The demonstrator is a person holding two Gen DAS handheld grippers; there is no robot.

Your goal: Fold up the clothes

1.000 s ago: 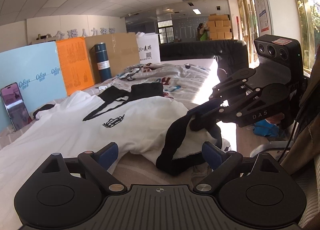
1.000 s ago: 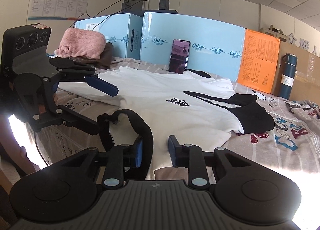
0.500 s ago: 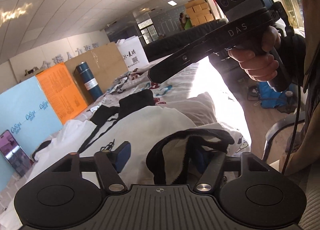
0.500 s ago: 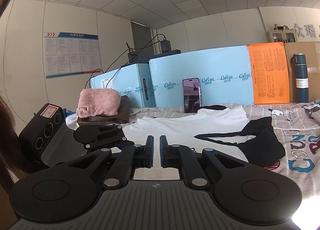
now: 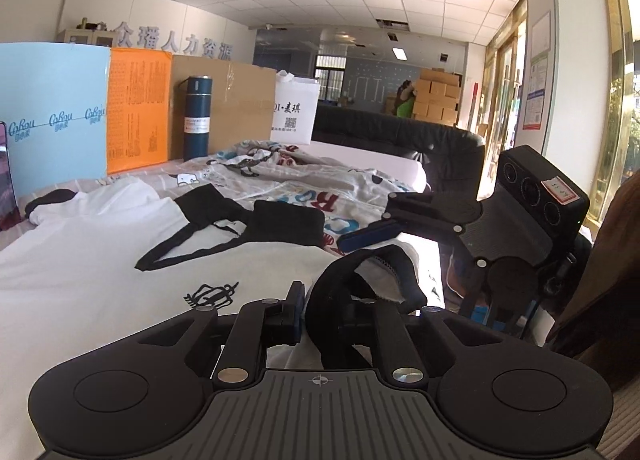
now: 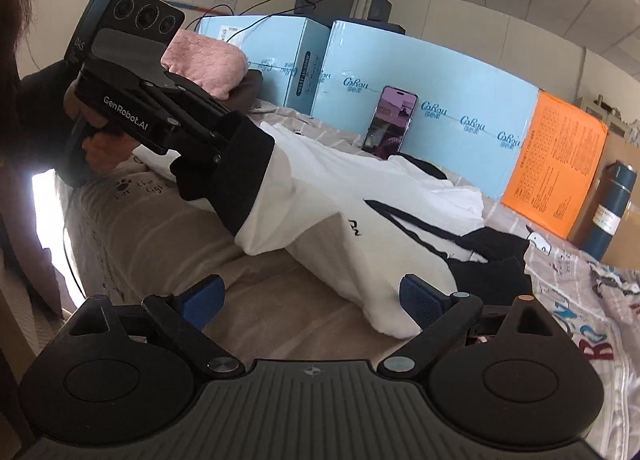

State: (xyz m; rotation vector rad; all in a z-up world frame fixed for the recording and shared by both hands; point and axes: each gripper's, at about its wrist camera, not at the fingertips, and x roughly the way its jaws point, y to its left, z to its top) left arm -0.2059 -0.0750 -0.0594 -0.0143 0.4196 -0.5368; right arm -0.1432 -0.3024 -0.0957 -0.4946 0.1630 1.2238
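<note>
Left tool (image 5: 318,316) closing, clamped on the black cuff (image 5: 340,300) of the white shirt (image 5: 80,284), lifting that sleeve off the bed (image 6: 168,236). Right tool (image 6: 310,296) opening, released, nothing between its blue pads (image 6: 418,296) (shirt fabric lies just ahead, near the right pad). Shirt spreads across the bed, black collar end toward the phone (image 6: 390,122). Blue flask (image 5: 196,118) stands by the cardboard (image 5: 240,108).

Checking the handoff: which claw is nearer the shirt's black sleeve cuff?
Left. The left claw is closing on the black sleeve cuff; the right claw is opening, empty, beside the shirt.
</note>
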